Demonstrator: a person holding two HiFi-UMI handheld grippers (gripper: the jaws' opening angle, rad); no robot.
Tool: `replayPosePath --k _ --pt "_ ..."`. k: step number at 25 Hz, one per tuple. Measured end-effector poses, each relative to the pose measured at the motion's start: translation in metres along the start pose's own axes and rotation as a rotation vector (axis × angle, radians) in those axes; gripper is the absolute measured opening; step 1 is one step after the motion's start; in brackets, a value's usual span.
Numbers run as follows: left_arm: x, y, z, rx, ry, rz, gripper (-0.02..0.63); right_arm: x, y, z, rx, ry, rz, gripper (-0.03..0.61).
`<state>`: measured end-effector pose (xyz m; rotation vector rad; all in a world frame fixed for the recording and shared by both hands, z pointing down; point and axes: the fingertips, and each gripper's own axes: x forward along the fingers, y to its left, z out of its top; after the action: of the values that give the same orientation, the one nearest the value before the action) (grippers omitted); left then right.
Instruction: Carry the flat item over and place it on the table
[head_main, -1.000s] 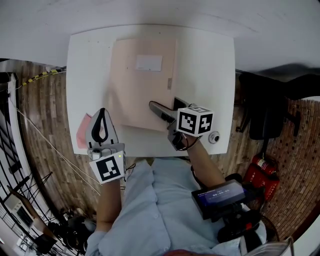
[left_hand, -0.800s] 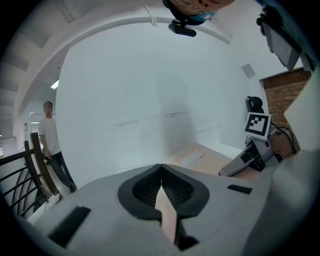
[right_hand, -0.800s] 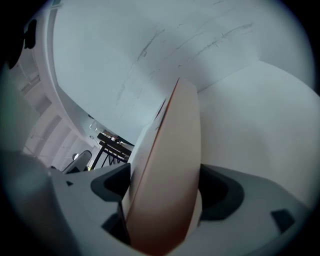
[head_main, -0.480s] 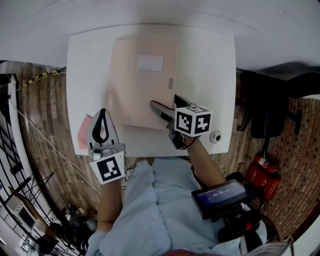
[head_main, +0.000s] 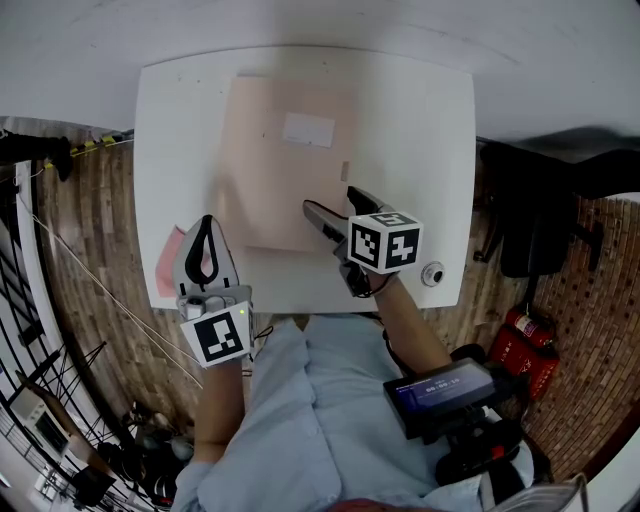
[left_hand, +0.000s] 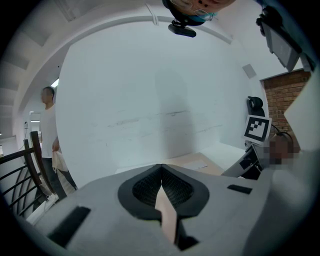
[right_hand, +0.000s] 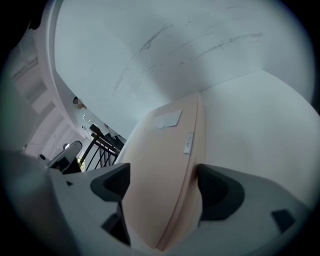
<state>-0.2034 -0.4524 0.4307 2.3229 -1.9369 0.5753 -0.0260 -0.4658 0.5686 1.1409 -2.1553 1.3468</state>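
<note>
Grips flat folder (head_main: 285, 150) edge in right tool (head_main: 328, 202), seemingly to lay it on desk (head_main: 420, 120); pinches pink sheet (head_main: 166, 262) in closed left tool (head_main: 204, 225).

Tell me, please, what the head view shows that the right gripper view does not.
Only the head view: the left tool shut on a pink sheet at the left edge of the table, and a small round object near its right edge. Only the right gripper view: the right tool with jaws closed on the near edge of the folder, and a dark railing behind. Both: the beige folder with its white label, and the white table.
</note>
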Motion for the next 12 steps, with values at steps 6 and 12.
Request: replayPosePath --k 6,12 --pt "0.002 -0.001 0.003 0.003 -0.019 -0.006 0.009 -0.001 0.000 0.004 0.000 -0.021 0.000 0.423" --pt "0.004 -0.006 0.006 0.014 -0.025 -0.014 0.009 -0.008 0.003 0.014 0.000 -0.069 0.016 0.410"
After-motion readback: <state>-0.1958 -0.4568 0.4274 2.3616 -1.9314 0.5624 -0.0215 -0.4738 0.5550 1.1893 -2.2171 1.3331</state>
